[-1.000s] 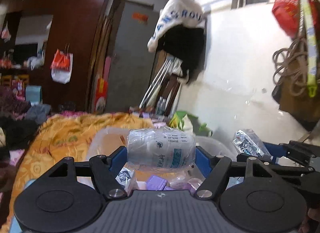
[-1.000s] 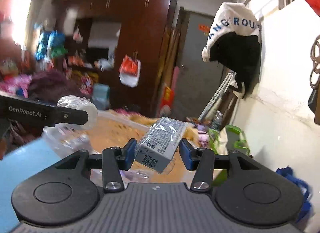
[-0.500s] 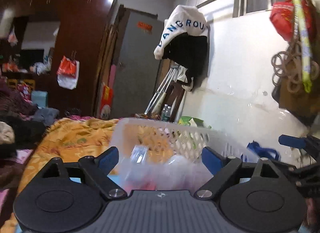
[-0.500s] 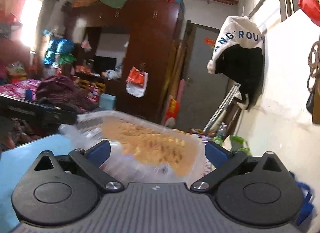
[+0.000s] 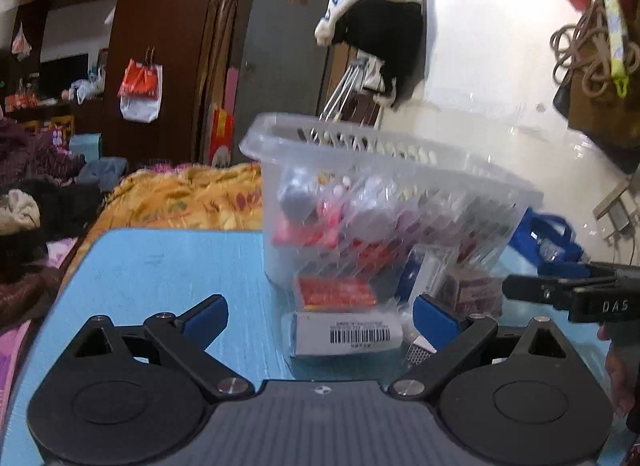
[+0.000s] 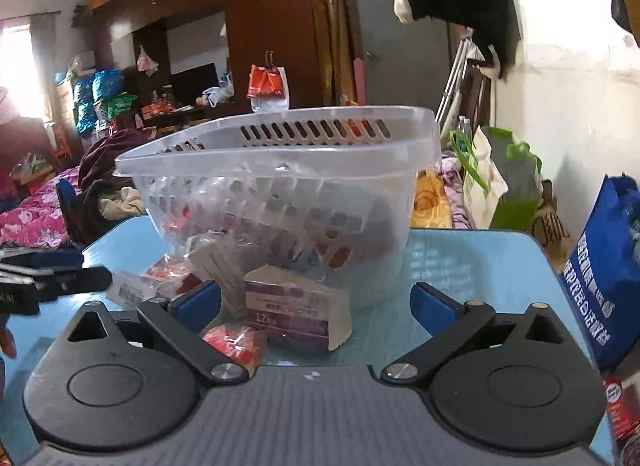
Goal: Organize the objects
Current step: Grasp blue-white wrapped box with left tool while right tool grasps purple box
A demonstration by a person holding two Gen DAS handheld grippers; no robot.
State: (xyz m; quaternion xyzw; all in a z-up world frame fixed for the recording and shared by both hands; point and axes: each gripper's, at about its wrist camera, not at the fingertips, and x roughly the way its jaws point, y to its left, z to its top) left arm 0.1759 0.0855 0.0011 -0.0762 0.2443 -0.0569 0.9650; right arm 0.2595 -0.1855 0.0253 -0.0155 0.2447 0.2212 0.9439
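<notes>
A clear slotted plastic basket (image 5: 472, 181) holding several packets stands on the blue table (image 5: 160, 266); it also shows in the right wrist view (image 6: 280, 157). My left gripper (image 5: 320, 316) is open and empty, low over a white barcoded box (image 5: 346, 334) and a red box (image 5: 336, 292) in front of the basket. My right gripper (image 6: 316, 300) is open and empty, just behind a purple and white box (image 6: 292, 312) and a red packet (image 6: 234, 342). The right gripper's arm shows at the left wrist view's right edge.
A blue bag (image 6: 608, 278) stands at the table's right edge. A green and white bag (image 6: 496, 181) sits by the white wall. A bed with an orange blanket (image 5: 176, 197) and clothes lies beyond the table's far edge.
Both grippers let go of what they held, a wrapped bottle on the left and a wrapped box on the right, opened over the basket, then dropped down to the loose boxes in front of it.
</notes>
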